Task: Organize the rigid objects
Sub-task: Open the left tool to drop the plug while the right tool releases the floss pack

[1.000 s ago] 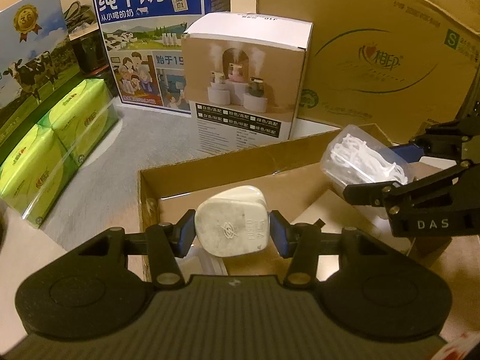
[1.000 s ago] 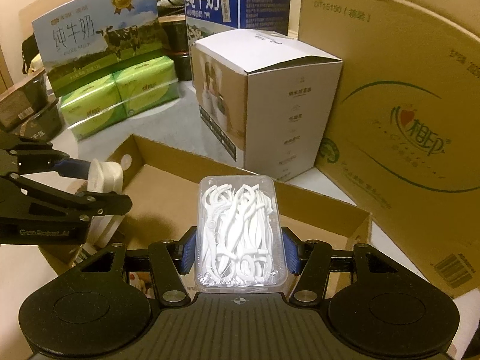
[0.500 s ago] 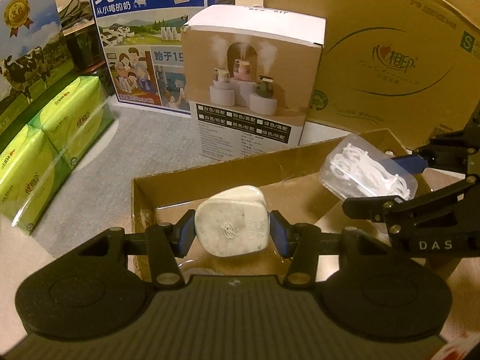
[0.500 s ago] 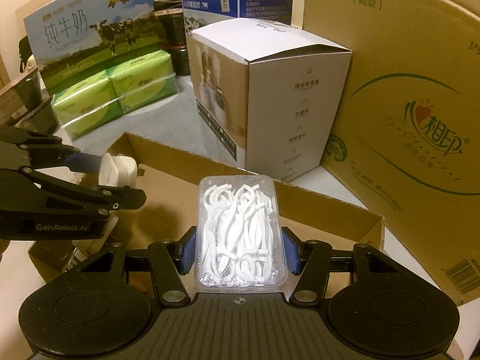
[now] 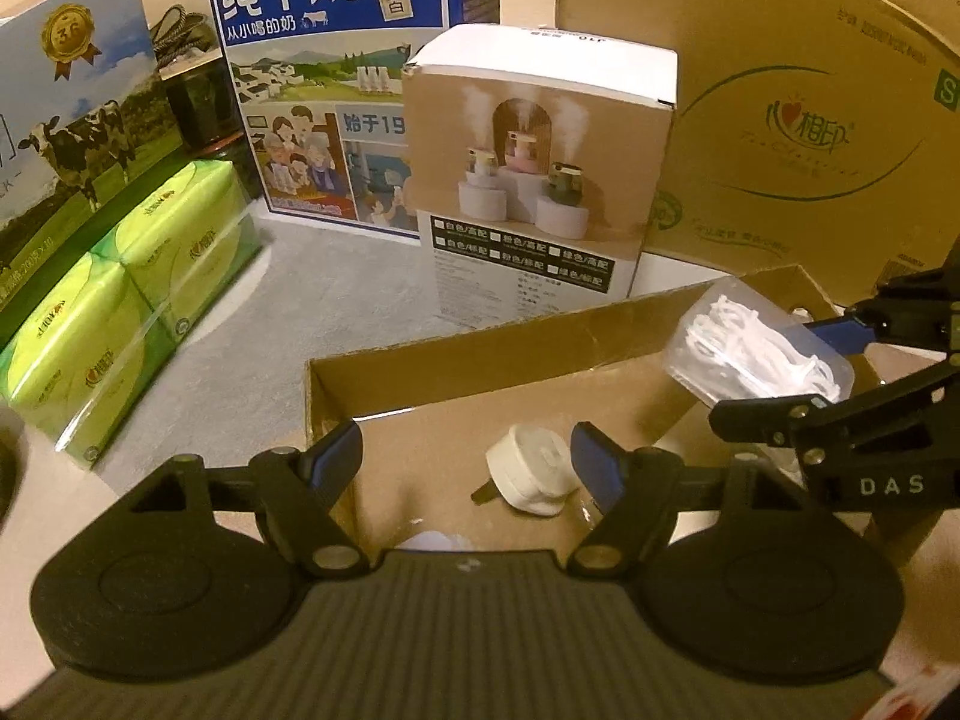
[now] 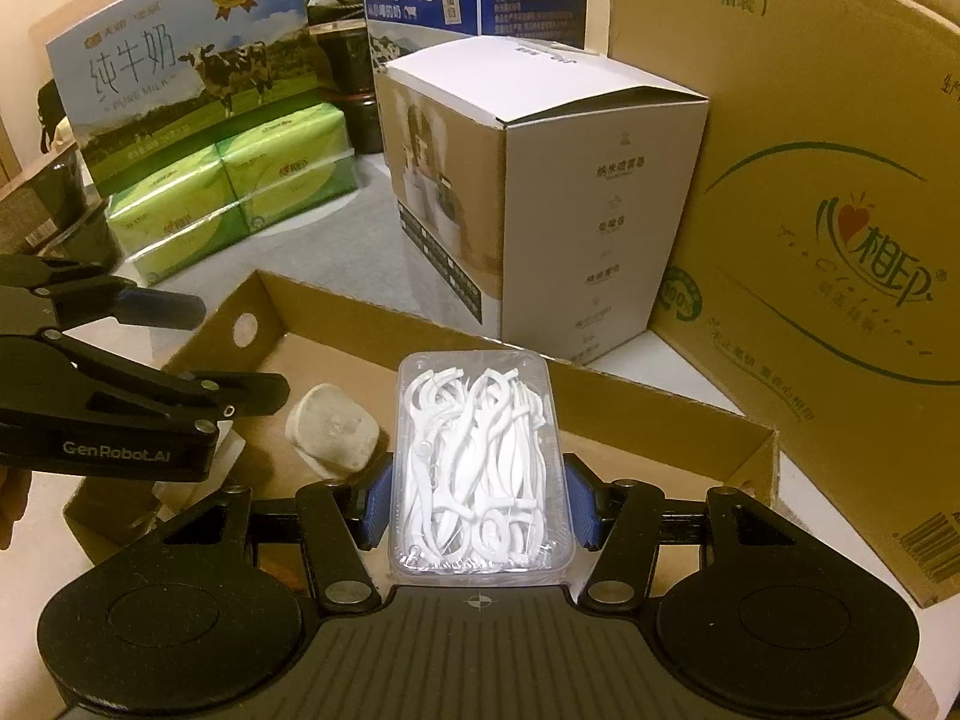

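Observation:
A white plug (image 5: 534, 471) lies on the floor of the shallow cardboard tray (image 5: 480, 342), prongs pointing left. My left gripper (image 5: 465, 453) hovers just above it with its jaws opening and nothing pressed between the blue pads. In the right wrist view the plug (image 6: 333, 429) rests below the left gripper (image 6: 222, 348). My right gripper (image 6: 477, 498) is shut on a clear box of white floss picks (image 6: 477, 462) and holds it over the tray (image 6: 660, 402). From the left wrist view, the floss box (image 5: 756, 354) and right gripper (image 5: 792, 369) hang over the tray's right part.
A humidifier box (image 5: 534, 162) stands just behind the tray. A large brown carton (image 5: 780, 120) rises at the right. Green tissue packs (image 5: 120, 300) and milk cartons (image 5: 336, 78) line the left and back. Grey floor (image 5: 288, 300) lies between the tissue packs and the tray.
My left gripper has opened and let go of the white plug, which dropped onto the tray floor. The right gripper still holds the floss box in place.

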The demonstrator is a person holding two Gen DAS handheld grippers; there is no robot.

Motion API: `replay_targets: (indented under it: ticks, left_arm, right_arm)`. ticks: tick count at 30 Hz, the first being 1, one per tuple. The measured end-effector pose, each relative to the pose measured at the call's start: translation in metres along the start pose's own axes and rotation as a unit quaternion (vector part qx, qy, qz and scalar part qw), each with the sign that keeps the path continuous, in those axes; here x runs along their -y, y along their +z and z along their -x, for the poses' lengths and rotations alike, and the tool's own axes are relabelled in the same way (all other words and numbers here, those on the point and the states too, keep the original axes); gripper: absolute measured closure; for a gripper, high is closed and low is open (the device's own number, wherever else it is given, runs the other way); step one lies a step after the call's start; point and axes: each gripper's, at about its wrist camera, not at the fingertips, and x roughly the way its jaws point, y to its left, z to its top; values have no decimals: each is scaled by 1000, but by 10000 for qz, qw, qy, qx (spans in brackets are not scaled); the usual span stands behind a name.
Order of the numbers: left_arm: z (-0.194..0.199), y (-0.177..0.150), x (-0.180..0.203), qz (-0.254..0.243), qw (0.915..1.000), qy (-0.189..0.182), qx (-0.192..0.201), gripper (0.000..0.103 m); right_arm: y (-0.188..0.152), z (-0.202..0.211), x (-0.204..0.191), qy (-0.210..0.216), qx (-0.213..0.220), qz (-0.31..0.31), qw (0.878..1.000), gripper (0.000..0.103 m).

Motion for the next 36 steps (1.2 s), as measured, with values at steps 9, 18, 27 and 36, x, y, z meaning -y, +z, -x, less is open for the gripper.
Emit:
replay_targets:
  ticks: [9, 18, 27, 36]
  left_arm:
    - [9, 0, 2, -79, 10000, 21, 39, 29]
    - [13, -1, 3, -242, 9994, 215, 136, 29]
    - [11, -2, -2, -190, 9996, 185, 88, 25]
    - [8, -7, -5, -122, 9995, 259, 121, 16]
  right_arm:
    - [2, 7, -4, 3, 36, -12, 10000, 46]
    - [3, 8, -3, 16, 8, -56, 10000, 46]
    - [4, 6, -2, 22, 4, -72, 10000, 46]
    - [4, 2, 14, 148, 106, -420, 9990, 24]
